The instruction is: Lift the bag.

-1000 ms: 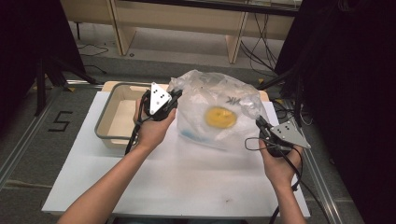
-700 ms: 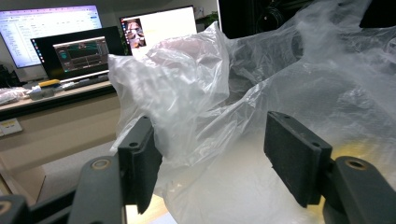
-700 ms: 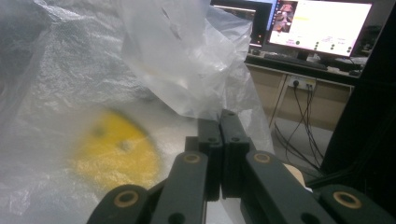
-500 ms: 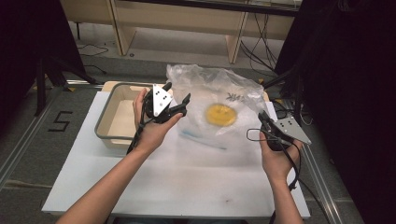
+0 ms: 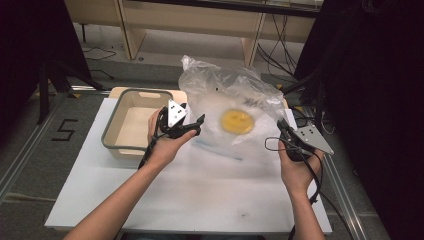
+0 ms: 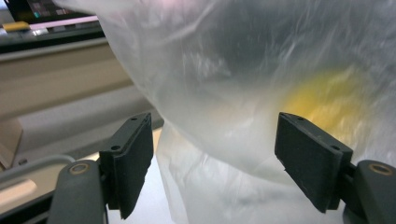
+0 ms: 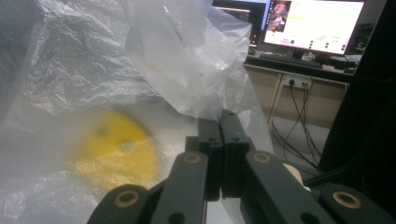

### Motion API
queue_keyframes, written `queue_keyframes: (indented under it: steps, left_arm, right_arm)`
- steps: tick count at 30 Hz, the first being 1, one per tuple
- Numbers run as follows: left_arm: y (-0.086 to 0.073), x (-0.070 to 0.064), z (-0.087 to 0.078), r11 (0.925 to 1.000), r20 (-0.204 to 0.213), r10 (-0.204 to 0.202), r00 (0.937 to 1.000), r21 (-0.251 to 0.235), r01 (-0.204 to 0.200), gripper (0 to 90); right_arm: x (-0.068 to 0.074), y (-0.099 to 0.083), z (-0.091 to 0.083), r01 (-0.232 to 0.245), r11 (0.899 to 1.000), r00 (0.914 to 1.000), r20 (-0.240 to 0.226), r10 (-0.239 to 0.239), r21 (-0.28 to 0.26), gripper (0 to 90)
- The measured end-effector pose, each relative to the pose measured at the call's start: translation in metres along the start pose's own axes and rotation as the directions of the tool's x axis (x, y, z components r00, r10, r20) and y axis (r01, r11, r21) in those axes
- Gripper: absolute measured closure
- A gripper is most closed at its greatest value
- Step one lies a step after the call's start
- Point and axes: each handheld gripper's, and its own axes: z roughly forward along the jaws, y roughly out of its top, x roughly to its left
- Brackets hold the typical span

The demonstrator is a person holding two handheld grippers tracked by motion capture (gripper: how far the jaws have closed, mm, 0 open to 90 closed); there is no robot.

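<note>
Beside the grey plastic tub (image 5: 131, 122), the left tool (image 5: 192, 127) has let go since a second ago; its jaws now stand spread before the clear crinkled plastic bag (image 5: 227, 107) holding a yellow round object (image 5: 237, 120). The bag has risen off the white surface (image 5: 200, 195), likely lifted by the right tool (image 7: 219, 140), pressed together on its edge.

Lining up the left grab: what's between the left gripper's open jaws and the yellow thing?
Only the clear plastic bag itself: in the left gripper view, the left gripper faces the bag wall, with the yellow object blurred behind it.
</note>
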Motion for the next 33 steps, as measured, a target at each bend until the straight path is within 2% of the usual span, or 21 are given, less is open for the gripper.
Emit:
queue_keyframes:
  steps: [4,5,8,13,18,25,33]
  left_arm:
    - [-0.005,0.001,0.009,0.9998,0.014,-0.005,0.9999,0.017,0.005,29.8]
    - [-0.006,0.0,0.011,0.9996,0.023,-0.026,0.9994,0.014,0.026,31.1]
    - [-0.007,-0.001,0.013,0.9993,0.052,-0.037,0.998,0.011,0.036,36.9]
    - [-0.006,-0.005,0.013,0.9996,0.088,-0.025,0.9958,-0.008,0.026,44.4]
    - [-0.005,-0.006,0.012,0.9997,0.094,-0.019,0.9954,-0.014,0.02,46.3]
    - [-0.004,-0.007,0.01,0.9998,0.096,0.009,0.9954,-0.018,-0.007,45.9]
    - [-0.004,-0.009,0.009,0.9997,0.095,0.022,0.9953,-0.016,-0.02,45.5]
  right_arm:
    - [0.0,0.0,0.0,0.003,1.0,1.0,0.005,-0.003,0.0,89.9]
    - [0.0,-0.001,0.0,0.004,1.0,1.0,0.004,-0.004,0.001,89.9]
    - [0.0,-0.002,0.002,0.008,1.0,1.0,0.0,-0.008,0.004,89.8]
    - [0.0,-0.003,0.004,0.008,1.0,1.0,0.001,-0.008,0.009,89.7]
    - [-0.001,-0.004,0.007,0.003,1.0,1.0,0.002,-0.003,0.02,89.3]
    - [-0.002,-0.006,0.011,-0.004,0.999,0.9999,0.009,0.004,0.033,88.3]
    - [-0.002,-0.007,0.011,-0.009,1.0,0.9999,0.012,0.009,0.028,85.2]
